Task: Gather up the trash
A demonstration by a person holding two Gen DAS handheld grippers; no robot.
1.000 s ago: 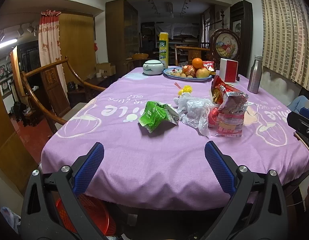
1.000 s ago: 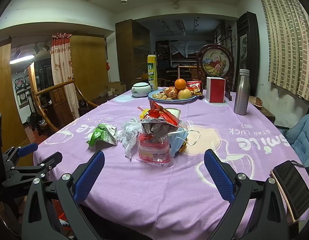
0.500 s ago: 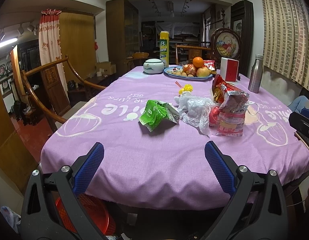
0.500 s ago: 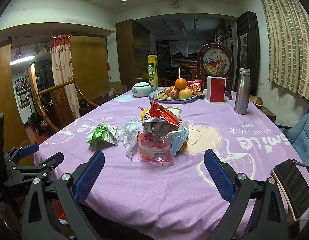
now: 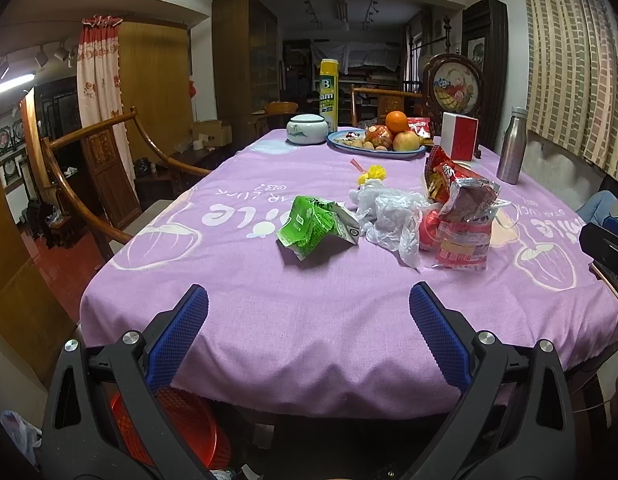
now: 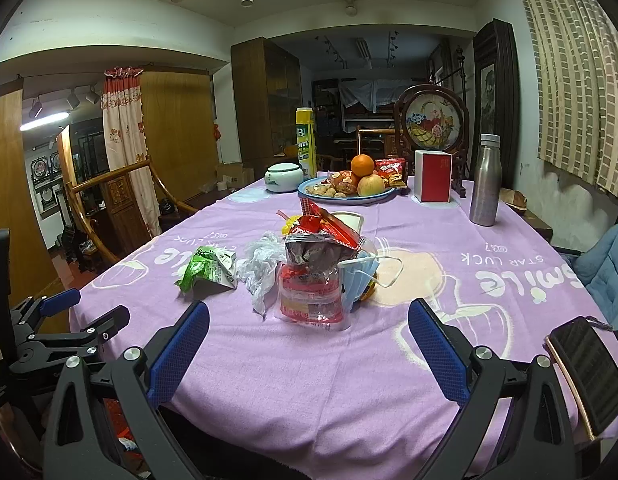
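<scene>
Both tools, the left tool [image 5: 309, 320] and the right tool [image 6: 309, 324], hang at the near edge of the desk [image 5: 269, 320] with fingers wide apart, holding nothing. The trash lies mid-desk: green carton [image 5: 315, 226], crumpled plastic bag [image 5: 393, 216], red snack wrappers [image 5: 461, 220], blue mask [image 6: 363, 276].

Wood-panelled room [image 6: 177, 128] (checked curtains [image 6: 573, 72])
</scene>
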